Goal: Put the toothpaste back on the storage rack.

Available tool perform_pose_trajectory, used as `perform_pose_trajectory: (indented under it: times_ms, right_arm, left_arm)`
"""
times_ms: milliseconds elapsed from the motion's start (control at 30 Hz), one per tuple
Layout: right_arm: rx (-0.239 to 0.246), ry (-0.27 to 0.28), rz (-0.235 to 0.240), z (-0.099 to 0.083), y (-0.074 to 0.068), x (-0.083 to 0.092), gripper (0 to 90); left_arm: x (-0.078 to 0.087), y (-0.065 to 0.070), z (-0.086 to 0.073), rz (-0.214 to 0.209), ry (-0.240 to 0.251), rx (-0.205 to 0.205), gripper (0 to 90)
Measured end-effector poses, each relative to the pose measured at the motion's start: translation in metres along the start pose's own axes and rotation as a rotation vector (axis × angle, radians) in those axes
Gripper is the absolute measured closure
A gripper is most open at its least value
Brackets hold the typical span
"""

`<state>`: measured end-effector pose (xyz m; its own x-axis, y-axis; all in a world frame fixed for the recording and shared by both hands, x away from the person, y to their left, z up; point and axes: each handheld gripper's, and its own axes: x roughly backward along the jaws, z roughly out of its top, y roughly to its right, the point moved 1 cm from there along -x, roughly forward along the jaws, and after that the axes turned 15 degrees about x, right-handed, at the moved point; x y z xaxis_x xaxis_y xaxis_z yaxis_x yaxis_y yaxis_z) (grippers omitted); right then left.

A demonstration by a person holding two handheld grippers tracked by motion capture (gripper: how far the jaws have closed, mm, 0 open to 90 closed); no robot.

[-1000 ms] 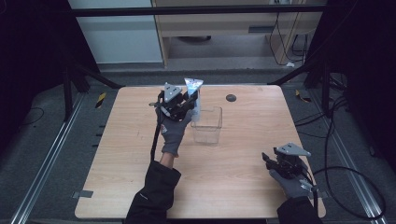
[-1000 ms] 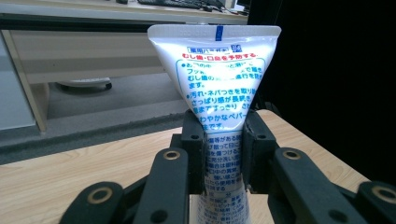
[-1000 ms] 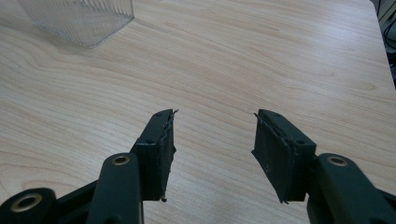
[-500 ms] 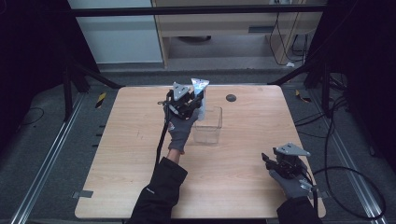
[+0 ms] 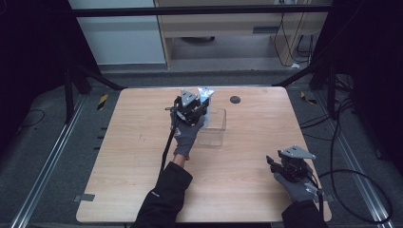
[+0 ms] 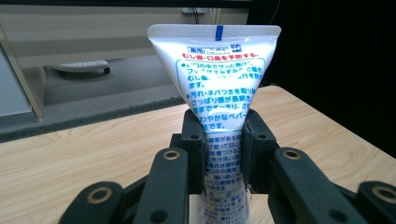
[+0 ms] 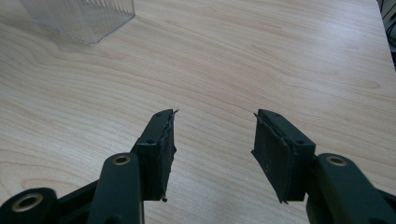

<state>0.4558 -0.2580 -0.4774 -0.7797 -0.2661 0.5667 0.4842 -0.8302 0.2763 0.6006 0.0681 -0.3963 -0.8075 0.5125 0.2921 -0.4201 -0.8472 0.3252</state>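
Note:
My left gripper point(image 5: 199, 110) is shut on a white toothpaste tube point(image 6: 218, 84) with blue and red print, its flat crimped end up. The black pads point(image 6: 195, 149) press the tube's middle from both sides. In the high view the tube point(image 5: 206, 94) stands over the far left edge of a clear ribbed plastic box point(image 5: 213, 129) near the table's middle. My right gripper point(image 5: 274, 164) rests low at the near right of the wooden table point(image 5: 133, 156), open, with bare wood between its fingertips point(image 7: 161, 140).
A small dark round disc point(image 5: 235, 99) lies near the table's far edge. The clear box's corner point(image 7: 84, 18) shows at the top left of the right gripper view. A cabinet and cables stand beyond the table; black cables trail off its right side.
My left gripper has carried the tube to the right and downward, closer over the clear box. The right gripper has stayed where it was.

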Motion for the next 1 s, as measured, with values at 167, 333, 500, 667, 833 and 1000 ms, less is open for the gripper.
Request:
perform_pose_trajectory:
  times_ms: [167,333,500,667,833,1000]
  right_arm:
    - [0.001,-0.001,-0.001,0.0,0.0,0.0,47.8]
    - [-0.004,-0.005,0.0,0.0,0.0,0.0,47.8]
    - [-0.002,-0.006,-0.002,0.0,0.0,0.0,47.6]
    - [-0.004,-0.008,0.0,0.0,-0.001,0.0,47.5]
    - [-0.001,-0.008,-0.001,0.0,-0.001,0.0,47.3]
    - [-0.004,-0.008,-0.002,0.0,-0.001,0.0,47.2]
  left_arm:
    - [-0.003,-0.003,-0.01,0.001,-0.021,0.002,73.1]
    - [-0.006,-0.003,-0.02,-0.002,-0.045,0.002,73.0]
    - [-0.007,-0.005,-0.029,-0.004,-0.058,0.02,72.8]
    - [-0.007,-0.005,-0.036,0.012,-0.069,0.003,72.5]
    - [-0.005,-0.006,-0.039,0.019,-0.065,-0.008,72.3]
    - [-0.006,-0.009,-0.046,0.023,-0.083,-0.004,72.1]
